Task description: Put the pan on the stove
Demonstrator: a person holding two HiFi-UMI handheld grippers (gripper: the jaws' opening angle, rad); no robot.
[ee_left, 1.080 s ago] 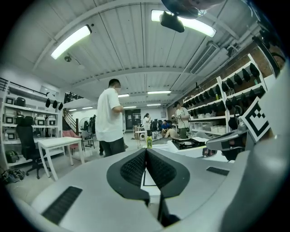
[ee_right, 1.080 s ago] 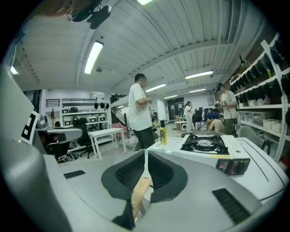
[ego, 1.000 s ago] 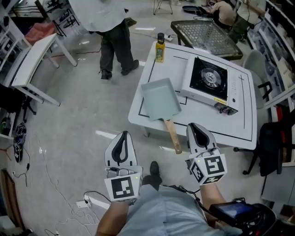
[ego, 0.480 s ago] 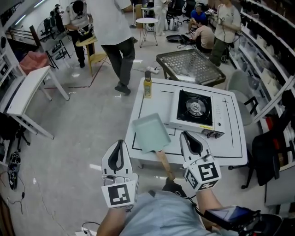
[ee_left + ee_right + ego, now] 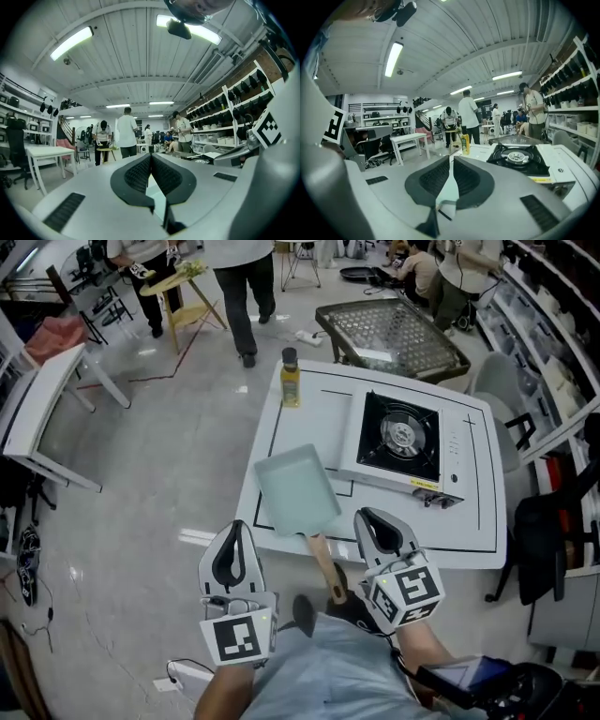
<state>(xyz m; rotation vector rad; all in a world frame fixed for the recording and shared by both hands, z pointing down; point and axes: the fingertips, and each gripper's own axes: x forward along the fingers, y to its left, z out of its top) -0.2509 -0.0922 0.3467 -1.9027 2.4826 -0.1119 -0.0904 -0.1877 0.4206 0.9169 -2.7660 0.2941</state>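
A pale green square pan lies on the white table, to the left of the stove. Its wooden handle sticks out past the table's near edge. The portable gas stove stands at the table's middle right with its burner bare. My left gripper is shut and empty, off the table's near left edge. My right gripper is also shut and empty, just right of the handle at the near edge. In the right gripper view the shut gripper points toward the stove.
A yellow oil bottle stands at the table's far left corner. A wire-mesh table sits behind. A white bench is at the left, a dark chair at the right. A person walks beyond the table.
Both grippers have come closer to the table's near edge, the right one now beside the pan handle. The pan lies as before. The person behind the table has walked farther away.
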